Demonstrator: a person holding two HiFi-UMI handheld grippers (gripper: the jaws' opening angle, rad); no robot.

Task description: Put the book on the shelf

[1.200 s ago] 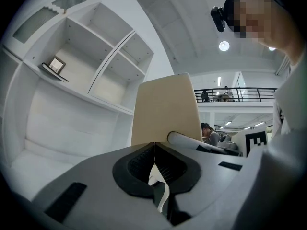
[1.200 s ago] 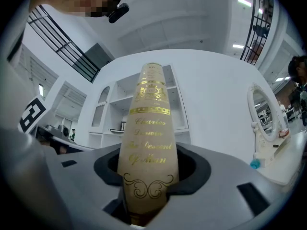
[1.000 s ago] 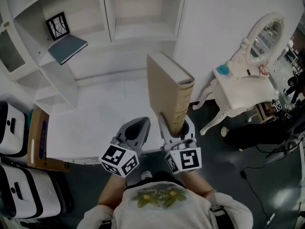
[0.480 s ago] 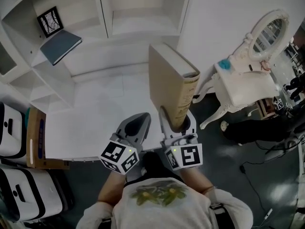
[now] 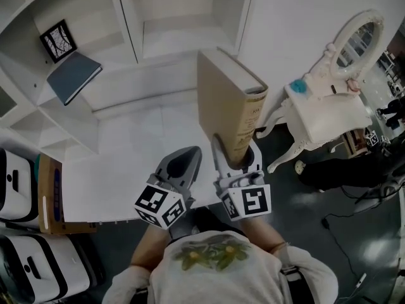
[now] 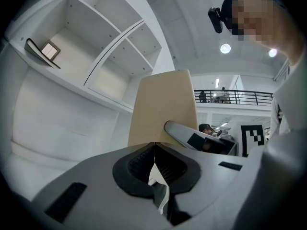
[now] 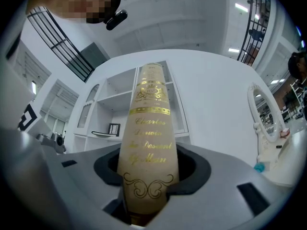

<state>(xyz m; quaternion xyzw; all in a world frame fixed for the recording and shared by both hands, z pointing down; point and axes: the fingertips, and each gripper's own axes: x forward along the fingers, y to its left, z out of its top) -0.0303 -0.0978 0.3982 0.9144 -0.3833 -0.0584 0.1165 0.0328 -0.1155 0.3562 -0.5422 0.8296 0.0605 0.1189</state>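
White shelving [image 5: 125, 18] waits at twelve o'clock. Jaws of my right gripper [image 5: 235, 163] clench the tall tan hardcover book [image 5: 221, 100] low down, so it could pivot loose. My left gripper [image 5: 182, 164] has its jaws pressed together, empty.

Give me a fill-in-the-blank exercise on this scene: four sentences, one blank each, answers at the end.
1. The tan book, clamped in the right gripper, shows gold lettering on its ___.
2. The left gripper, jaws together, holds ___.
3. Beside the framed picture on the shelf lies a second book with a ___ cover.
4. The white dressing table carries an oval ___.
Missing words: spine; nothing; blue; mirror.
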